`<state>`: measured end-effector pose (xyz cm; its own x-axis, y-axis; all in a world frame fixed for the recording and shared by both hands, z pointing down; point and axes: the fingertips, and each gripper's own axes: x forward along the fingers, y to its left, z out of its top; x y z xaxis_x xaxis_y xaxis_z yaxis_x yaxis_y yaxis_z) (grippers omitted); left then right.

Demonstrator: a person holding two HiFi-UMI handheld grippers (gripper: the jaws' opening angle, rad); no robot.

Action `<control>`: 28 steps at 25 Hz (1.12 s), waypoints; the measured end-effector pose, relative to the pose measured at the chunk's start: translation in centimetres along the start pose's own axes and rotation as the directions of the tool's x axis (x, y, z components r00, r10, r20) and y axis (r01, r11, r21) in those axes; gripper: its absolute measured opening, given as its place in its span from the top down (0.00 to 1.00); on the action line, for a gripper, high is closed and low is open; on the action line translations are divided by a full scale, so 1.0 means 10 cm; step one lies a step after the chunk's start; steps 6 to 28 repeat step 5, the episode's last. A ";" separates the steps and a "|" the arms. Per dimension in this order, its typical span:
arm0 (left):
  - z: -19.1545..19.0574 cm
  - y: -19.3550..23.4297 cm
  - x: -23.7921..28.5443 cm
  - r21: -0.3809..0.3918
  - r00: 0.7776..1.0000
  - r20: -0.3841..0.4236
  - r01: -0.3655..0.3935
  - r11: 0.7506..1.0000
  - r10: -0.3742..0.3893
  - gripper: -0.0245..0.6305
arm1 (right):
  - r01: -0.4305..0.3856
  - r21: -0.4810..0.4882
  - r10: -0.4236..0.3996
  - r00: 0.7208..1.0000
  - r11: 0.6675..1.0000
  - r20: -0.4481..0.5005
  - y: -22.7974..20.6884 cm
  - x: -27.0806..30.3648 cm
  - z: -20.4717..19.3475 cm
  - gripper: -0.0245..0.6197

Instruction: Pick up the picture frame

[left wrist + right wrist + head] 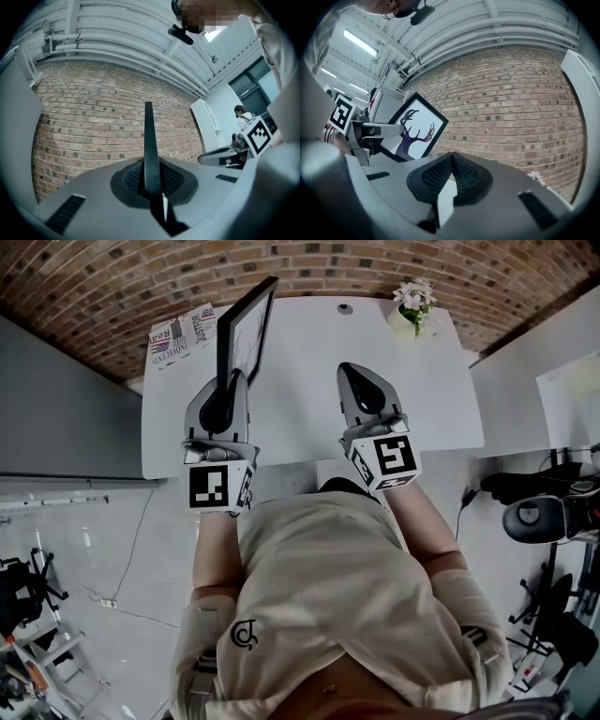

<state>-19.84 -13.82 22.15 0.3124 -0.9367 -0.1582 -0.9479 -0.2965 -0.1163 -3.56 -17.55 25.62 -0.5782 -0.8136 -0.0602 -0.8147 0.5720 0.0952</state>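
The black picture frame (246, 329) with a deer print stands on edge above the left part of the white table (309, 427). My left gripper (228, 381) is shut on its near edge. In the left gripper view the frame (149, 145) shows edge-on as a thin dark strip pinched between the left gripper's (151, 187) pads. My right gripper (349, 369) hovers over the table's middle, shut with nothing in it. From the right gripper (451, 161) view, the frame's (415, 129) deer print faces me, with the left gripper (389, 127) clamped on its lower left side.
A folded newspaper (183, 334) lies at the table's far left corner. A small pot of white flowers (412, 306) stands at the far right, and a round fitting (345, 307) sits near the back edge. A brick wall (112, 277) runs behind the table.
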 end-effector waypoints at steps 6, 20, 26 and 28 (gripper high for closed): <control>-0.09 -0.06 -0.05 -0.003 1.000 -0.025 -0.005 1.000 0.005 0.92 | 0.002 0.013 -0.001 1.000 1.000 -0.013 0.03 -0.08 -0.09 0.95; -0.09 -0.06 -0.05 -0.003 1.000 -0.025 -0.005 1.000 0.005 0.92 | 0.002 0.013 -0.001 1.000 1.000 -0.013 0.03 -0.08 -0.09 0.95; -0.09 -0.06 -0.05 -0.003 1.000 -0.025 -0.005 1.000 0.005 0.92 | 0.002 0.013 -0.001 1.000 1.000 -0.013 0.03 -0.08 -0.09 0.95; -0.09 -0.06 -0.05 -0.003 1.000 -0.025 -0.005 1.000 0.005 0.92 | 0.002 0.013 -0.001 1.000 1.000 -0.013 0.03 -0.08 -0.09 0.95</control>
